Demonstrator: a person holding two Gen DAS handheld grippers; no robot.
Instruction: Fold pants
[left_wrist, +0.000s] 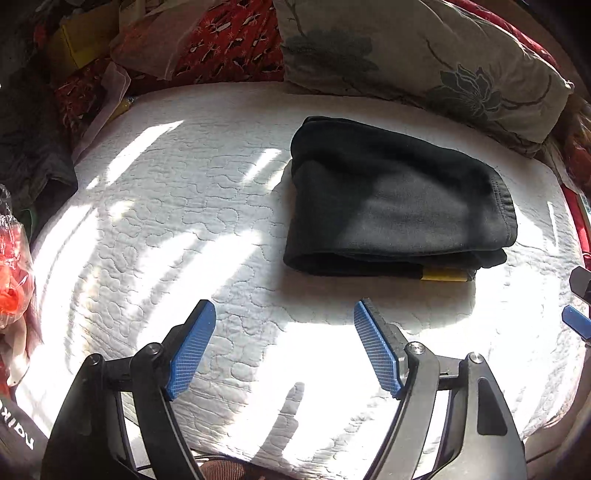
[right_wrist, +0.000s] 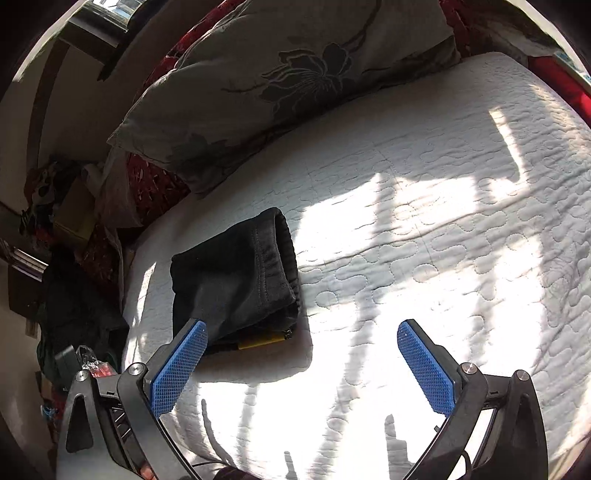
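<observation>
The black pants (left_wrist: 399, 199) lie folded into a compact rectangle on the white quilted bed cover (left_wrist: 166, 229), with a yellow label at the near edge. My left gripper (left_wrist: 284, 314) is open and empty, held above the cover just short of the pants. In the right wrist view the pants (right_wrist: 236, 273) lie ahead to the left. My right gripper (right_wrist: 301, 332) is open and empty, its left finger (right_wrist: 181, 369) overlapping the pants' near corner in the view. The right gripper's blue tip shows at the left wrist view's right edge (left_wrist: 578, 323).
A grey floral pillow (left_wrist: 424, 55) lies along the far side of the bed, also in the right wrist view (right_wrist: 277, 81). Red patterned cloth and bags (left_wrist: 207, 33) pile at the back left. An orange plastic bag (left_wrist: 11, 280) is at the left edge.
</observation>
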